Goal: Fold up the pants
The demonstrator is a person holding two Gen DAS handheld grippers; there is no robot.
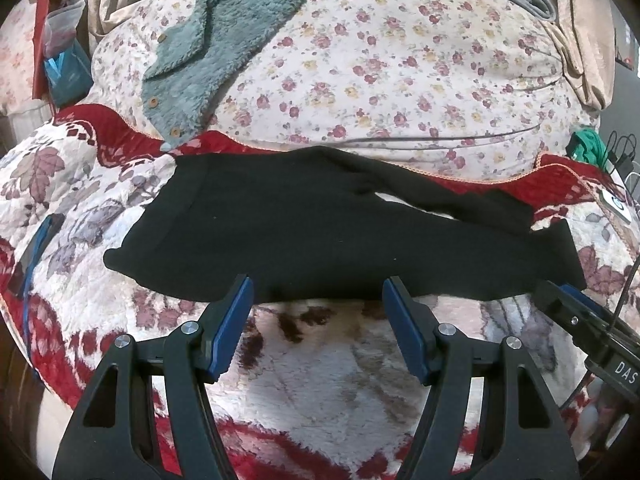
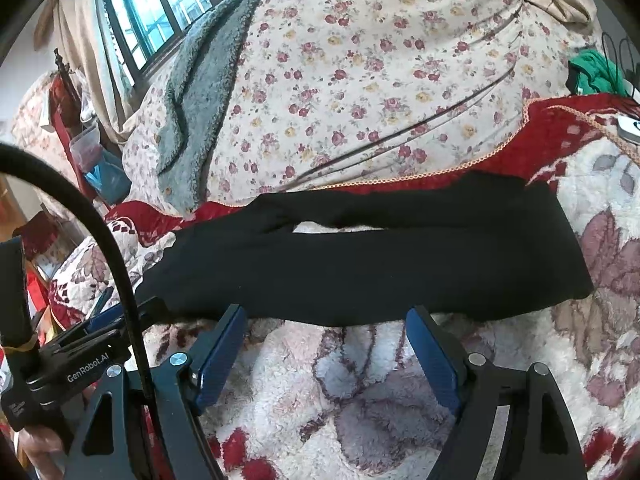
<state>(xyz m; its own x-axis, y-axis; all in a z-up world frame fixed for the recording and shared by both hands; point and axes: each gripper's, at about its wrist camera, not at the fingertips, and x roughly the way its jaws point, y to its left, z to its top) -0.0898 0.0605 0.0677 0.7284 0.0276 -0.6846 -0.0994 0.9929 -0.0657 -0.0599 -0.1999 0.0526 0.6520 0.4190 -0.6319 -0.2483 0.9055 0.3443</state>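
Left wrist: pants (image 1: 320, 232) flat (black), left claw (image 1: 318, 292) agape.

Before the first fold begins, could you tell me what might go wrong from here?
1. The black pants lie on a plush blanket; open pads could pinch pile along with the hem.
2. The legs are split apart, so folding now may come out uneven.
3. The right hand-held gripper's cable could snag.
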